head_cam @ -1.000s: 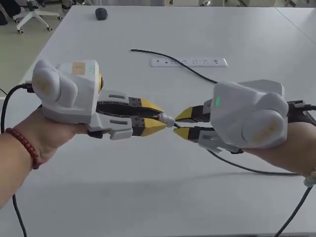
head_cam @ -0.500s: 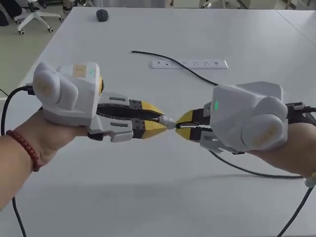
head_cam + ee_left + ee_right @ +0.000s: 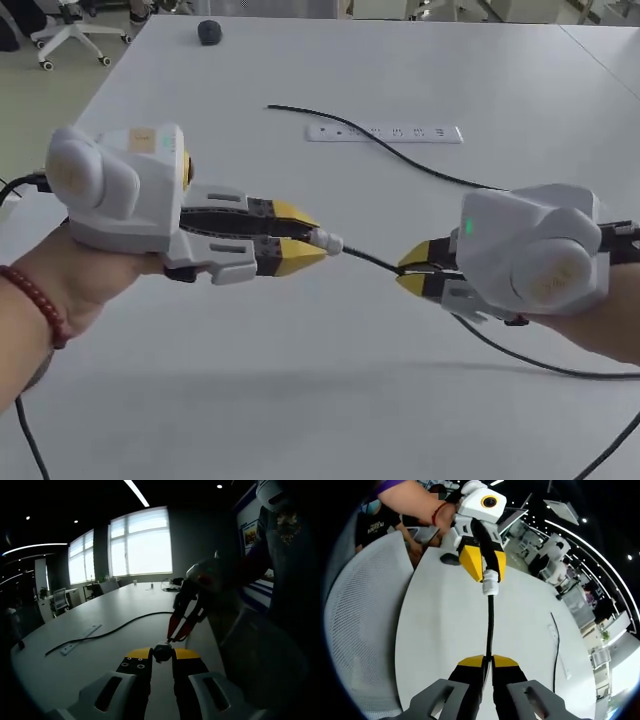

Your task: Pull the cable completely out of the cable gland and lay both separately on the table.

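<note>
My left gripper (image 3: 318, 244) is shut on the small white cable gland (image 3: 328, 241), held above the white table (image 3: 330, 380). A black cable (image 3: 368, 259) runs out of the gland to my right gripper (image 3: 406, 274), which is shut on it a short way to the right. In the right gripper view the cable (image 3: 490, 625) rises from my yellow fingertips (image 3: 473, 661) to the gland (image 3: 491, 582) in the left gripper (image 3: 485, 575). In the left gripper view the gland (image 3: 162, 653) sits between my jaws, with the right gripper (image 3: 176, 636) just beyond. The cable trails on across the table (image 3: 400, 153).
A white power strip (image 3: 384, 133) lies on the far middle of the table, with the cable crossing it. A dark round object (image 3: 208, 32) sits near the far edge. Office chairs (image 3: 60, 28) stand beyond the table's left corner. Gripper leads hang off the near edge.
My two grippers have drawn apart: the right one moved right along with the cable, the left one shifted slightly left. A stretch of black cable now shows between gland and right gripper.
</note>
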The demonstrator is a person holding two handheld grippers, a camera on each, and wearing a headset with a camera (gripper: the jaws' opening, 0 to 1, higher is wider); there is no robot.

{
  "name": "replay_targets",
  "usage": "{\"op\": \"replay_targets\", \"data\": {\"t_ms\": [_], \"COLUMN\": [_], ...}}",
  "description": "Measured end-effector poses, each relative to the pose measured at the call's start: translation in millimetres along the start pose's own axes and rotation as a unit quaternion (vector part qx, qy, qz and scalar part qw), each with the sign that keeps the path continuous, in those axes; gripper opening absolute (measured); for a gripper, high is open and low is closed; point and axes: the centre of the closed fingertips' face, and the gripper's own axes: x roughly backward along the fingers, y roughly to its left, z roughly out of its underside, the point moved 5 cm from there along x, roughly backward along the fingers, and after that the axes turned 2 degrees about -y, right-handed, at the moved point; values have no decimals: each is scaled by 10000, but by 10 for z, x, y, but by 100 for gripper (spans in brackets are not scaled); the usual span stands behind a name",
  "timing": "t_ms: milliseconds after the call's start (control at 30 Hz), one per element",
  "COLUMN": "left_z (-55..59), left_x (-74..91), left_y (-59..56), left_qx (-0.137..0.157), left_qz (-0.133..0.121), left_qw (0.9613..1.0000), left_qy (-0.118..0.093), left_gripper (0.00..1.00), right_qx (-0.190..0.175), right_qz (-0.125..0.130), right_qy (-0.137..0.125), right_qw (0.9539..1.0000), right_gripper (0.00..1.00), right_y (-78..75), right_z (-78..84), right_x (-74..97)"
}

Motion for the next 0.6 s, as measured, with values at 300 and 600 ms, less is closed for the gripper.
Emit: {"op": "replay_targets", "data": {"t_ms": [300, 600], "left_z": [3, 9], "left_x": [43, -8], "left_y": [30, 52], "left_qx": [18, 47], "left_qz": [-79, -64], "left_qw": [10000, 9999], "left_qy": [-15, -84], "left_gripper": [16, 16], "right_qx": [-433, -1071], "right_qz": [80, 270], "right_qy": [315, 400], "right_qw": [9985, 9931], "right_gripper": [0, 0], "right_y": [-95, -387], "right_z": [241, 406], "right_x": [-56, -147]}}
